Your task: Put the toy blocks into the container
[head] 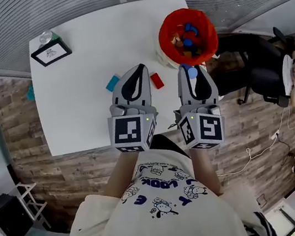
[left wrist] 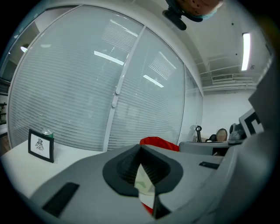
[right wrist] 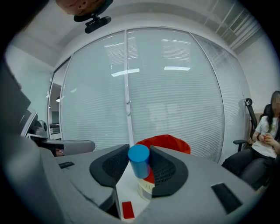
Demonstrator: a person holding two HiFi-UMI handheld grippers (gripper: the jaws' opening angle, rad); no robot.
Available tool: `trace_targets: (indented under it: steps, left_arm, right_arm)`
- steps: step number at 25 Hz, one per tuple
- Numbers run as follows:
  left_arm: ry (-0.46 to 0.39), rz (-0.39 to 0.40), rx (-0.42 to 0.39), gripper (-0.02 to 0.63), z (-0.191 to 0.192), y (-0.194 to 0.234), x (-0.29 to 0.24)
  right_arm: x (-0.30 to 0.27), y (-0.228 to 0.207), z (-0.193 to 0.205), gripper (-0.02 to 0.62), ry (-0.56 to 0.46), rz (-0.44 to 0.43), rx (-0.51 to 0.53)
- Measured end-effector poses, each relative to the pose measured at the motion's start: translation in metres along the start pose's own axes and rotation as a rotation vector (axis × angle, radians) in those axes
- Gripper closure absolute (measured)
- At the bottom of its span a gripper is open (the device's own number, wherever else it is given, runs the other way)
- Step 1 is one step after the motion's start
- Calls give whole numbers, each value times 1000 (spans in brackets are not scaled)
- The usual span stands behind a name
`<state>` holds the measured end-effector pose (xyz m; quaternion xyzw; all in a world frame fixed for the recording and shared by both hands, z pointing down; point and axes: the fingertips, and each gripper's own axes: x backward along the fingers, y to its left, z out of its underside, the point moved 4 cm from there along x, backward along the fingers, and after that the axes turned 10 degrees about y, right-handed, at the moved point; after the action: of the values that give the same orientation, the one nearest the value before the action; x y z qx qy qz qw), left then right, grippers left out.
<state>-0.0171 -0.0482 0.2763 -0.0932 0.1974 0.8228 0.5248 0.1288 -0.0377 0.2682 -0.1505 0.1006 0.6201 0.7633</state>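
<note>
White table [head: 89, 68] before a blind-covered glass wall [head: 35, 15]. Red container [head: 187, 36] at the table's 2 o'clock corner, its base hidden behind the jaws in both gripper views. Right gripper [head: 190, 70], jaws pinching a blue cylinder [right wrist: 139, 161] at the container's 6 o'clock. Left gripper [head: 139, 66], jaws pressed together and empty, partly hiding a teal block [head: 112, 83]. Red block [head: 156, 80] between the grippers.

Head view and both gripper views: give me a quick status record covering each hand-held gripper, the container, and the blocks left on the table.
Left hand-held gripper: shut, nothing between the jaws
Right hand-held gripper: shut on a blue cylinder
Container: red, at the table's far right corner, several blocks inside
Loose blocks: red block and teal block, on the table either side of the left gripper's tip
Other: framed picture at the far left corner
</note>
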Motion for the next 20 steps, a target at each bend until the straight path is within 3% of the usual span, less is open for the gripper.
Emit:
trace_targets:
  steps: [20]
  left_arm:
    - [-33,4,-8,581,-30,1,-22]
  right_arm:
    - [-29,-26,-35,443,-42,38,-1]
